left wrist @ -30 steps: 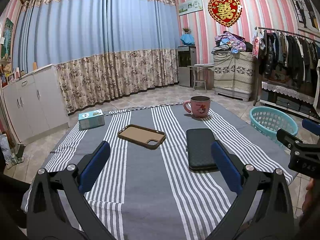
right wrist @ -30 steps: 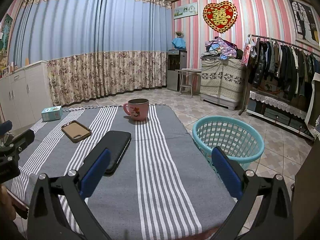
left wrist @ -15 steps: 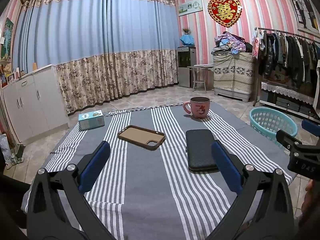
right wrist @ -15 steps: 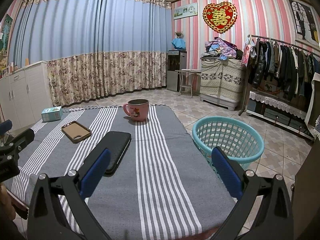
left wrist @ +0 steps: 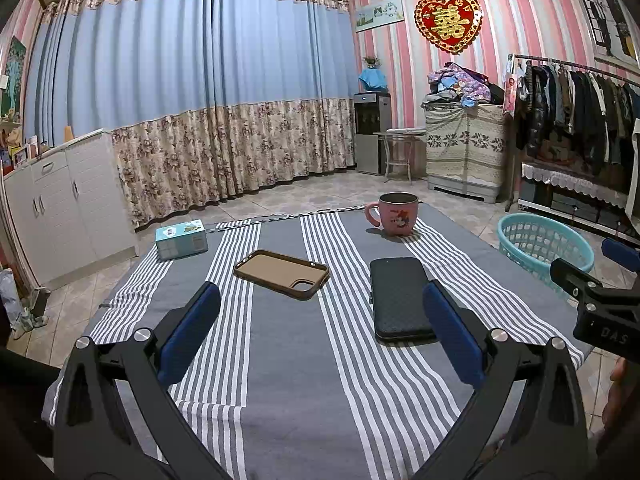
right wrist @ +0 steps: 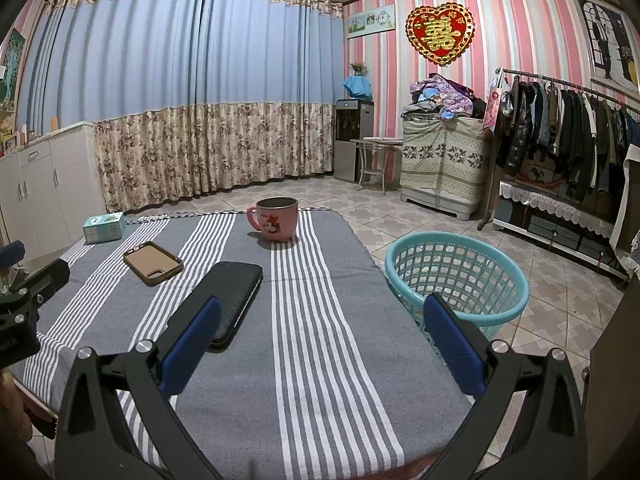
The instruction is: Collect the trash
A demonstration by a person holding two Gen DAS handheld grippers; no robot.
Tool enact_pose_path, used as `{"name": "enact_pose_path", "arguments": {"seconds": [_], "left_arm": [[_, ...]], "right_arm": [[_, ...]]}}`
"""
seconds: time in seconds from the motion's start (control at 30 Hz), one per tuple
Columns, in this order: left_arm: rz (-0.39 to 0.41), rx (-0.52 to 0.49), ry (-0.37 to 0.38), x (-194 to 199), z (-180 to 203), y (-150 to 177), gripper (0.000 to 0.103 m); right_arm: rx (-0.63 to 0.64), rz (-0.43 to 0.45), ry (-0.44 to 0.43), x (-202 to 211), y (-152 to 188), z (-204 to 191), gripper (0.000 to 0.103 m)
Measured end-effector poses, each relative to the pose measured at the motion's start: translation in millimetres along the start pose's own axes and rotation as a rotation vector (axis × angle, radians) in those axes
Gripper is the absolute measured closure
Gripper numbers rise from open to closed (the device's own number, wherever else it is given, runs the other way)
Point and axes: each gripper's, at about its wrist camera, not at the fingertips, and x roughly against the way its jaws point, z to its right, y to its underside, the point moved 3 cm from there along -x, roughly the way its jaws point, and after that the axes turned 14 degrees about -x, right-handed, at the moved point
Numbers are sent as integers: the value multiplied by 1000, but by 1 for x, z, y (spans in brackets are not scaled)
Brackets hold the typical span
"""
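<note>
A grey striped cloth covers the table (left wrist: pixel 288 360) (right wrist: pixel 320 360). On it lie a brown phone case (left wrist: pixel 281 273) (right wrist: pixel 152 261), a black flat case (left wrist: pixel 398 297) (right wrist: pixel 224 300), a pink mug (left wrist: pixel 394 214) (right wrist: pixel 277 218) and a small teal box (left wrist: pixel 182 239) (right wrist: pixel 103 227). A teal plastic basket (left wrist: pixel 544 245) (right wrist: pixel 456 278) stands on the floor off the table's right edge. My left gripper (left wrist: pixel 320 330) hangs open over the near part of the cloth, holding nothing. My right gripper (right wrist: pixel 320 346) is open and empty too, above the table's near right corner.
White cabinets (left wrist: pixel 60 200) line the left wall. Long curtains (left wrist: pixel 200 100) cover the back. A water dispenser (right wrist: pixel 354 138), a covered cabinet piled with clothes (right wrist: pixel 444 156) and a clothes rack (right wrist: pixel 568 120) stand at the right. Tiled floor surrounds the table.
</note>
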Motion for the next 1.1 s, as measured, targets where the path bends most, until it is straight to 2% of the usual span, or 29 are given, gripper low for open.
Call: {"name": "enact_pose_path", "arguments": {"seconds": [1.1], "left_arm": [[14,-2,8,1,-9,-3,5]], "right_arm": [[0,-2,2,0,0,0,4]]}}
